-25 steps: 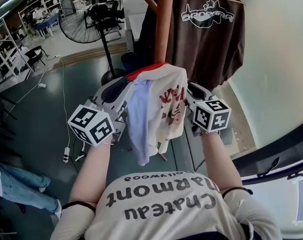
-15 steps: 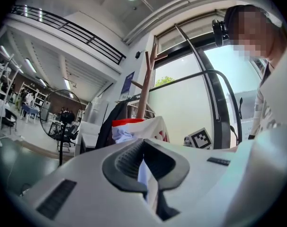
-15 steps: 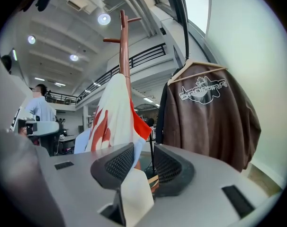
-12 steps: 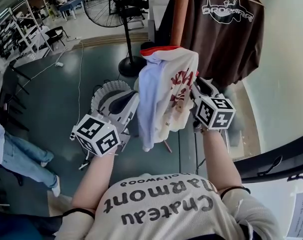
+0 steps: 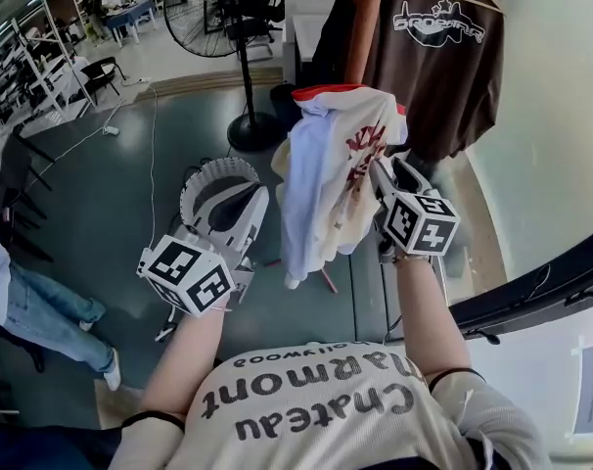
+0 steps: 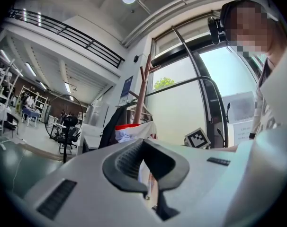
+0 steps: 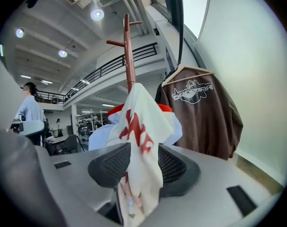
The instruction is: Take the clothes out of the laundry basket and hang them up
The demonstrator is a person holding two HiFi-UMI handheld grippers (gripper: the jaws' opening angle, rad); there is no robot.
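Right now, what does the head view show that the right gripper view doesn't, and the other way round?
Only the head view: the white laundry basket on the floor and the floor fan behind it. Only the right gripper view: the right claw up close, its jaws opening with the white printed shirt between them, plus ceiling lights and a person standing at the left. Both: that shirt, the wooden coat stand and the brown T-shirt hanging beside it.

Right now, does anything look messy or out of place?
The white shirt hangs bunched against the wooden stand, unlike the brown shirt spread on its hanger; a fold sits between the opening jaws of the right gripper.
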